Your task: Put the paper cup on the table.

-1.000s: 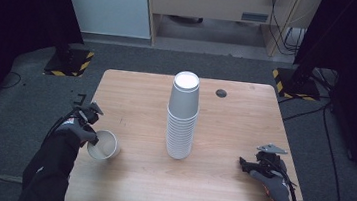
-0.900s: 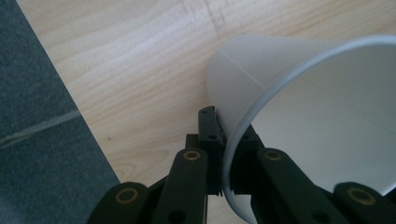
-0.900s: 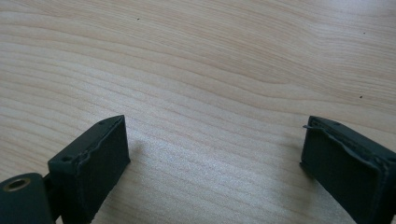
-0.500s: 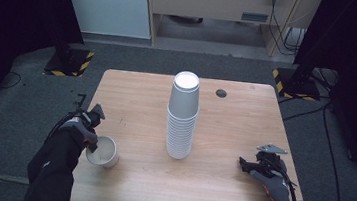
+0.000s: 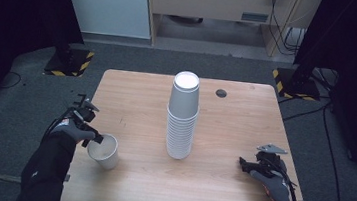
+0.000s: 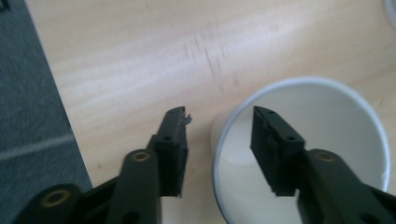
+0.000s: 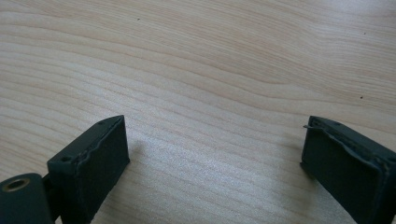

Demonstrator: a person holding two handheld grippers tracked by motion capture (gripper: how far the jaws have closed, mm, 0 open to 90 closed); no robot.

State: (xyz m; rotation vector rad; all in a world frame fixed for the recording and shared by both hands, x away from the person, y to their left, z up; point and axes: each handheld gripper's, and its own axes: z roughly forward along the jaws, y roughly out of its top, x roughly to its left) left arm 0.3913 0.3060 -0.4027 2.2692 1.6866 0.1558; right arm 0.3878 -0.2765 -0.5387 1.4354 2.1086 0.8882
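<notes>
A single white paper cup stands upright near the table's front left. My left gripper is at its rim. In the left gripper view the cup has its near rim between the jaws of my left gripper: one jaw inside, one outside. The jaws have just been opening, and gaps show on both sides of the rim. A tall stack of white cups stands mid-table. My right gripper rests at the front right, and in its own view my right gripper stands wide open over bare wood.
The wooden table carries a small black disc near its far edge. Dark carpet surrounds the table, with cabinets and cables beyond. The table's left edge lies close beside the left gripper.
The single cup and my left hand shifted slightly toward the table's front edge. The left jaws have come apart from the cup's rim. The right hand stayed still.
</notes>
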